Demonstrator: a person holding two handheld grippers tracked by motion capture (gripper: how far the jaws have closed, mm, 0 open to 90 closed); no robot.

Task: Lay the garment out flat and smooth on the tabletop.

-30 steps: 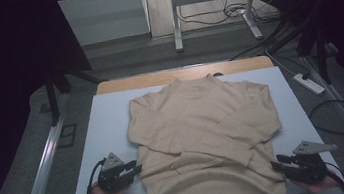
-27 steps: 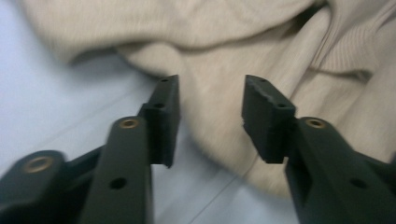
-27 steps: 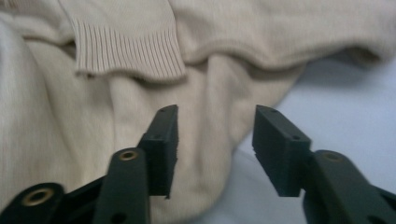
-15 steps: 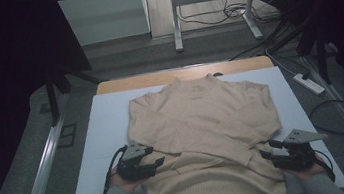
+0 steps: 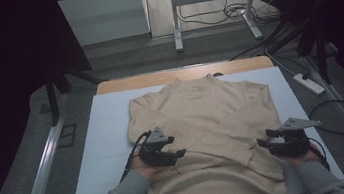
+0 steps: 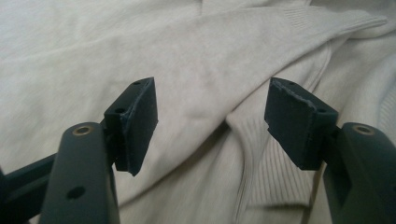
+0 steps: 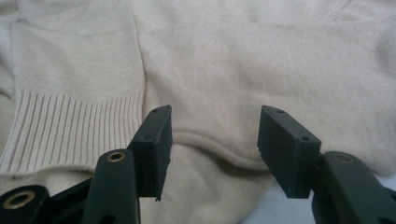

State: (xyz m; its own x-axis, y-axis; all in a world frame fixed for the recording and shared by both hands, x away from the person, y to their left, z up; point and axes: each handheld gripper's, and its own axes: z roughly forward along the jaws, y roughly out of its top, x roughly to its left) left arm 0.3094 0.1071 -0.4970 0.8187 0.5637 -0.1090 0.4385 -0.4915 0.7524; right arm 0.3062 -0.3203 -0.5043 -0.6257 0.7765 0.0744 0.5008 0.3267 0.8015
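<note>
One beige sweater point(image 5: 205, 138) with two sleeves folded across the front. One white table point(image 5: 106, 151). Two handheld grippers: left gripper point(image 5: 180, 153), right gripper point(image 5: 263, 143). One white power strip point(image 5: 309, 84) on floor.

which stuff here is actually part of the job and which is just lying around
In the job: beige sweater with its sleeves folded across the front; left gripper and right gripper, both open over it; white table top.

Lying about: power strip, cables and metal stand on the floor.
</note>
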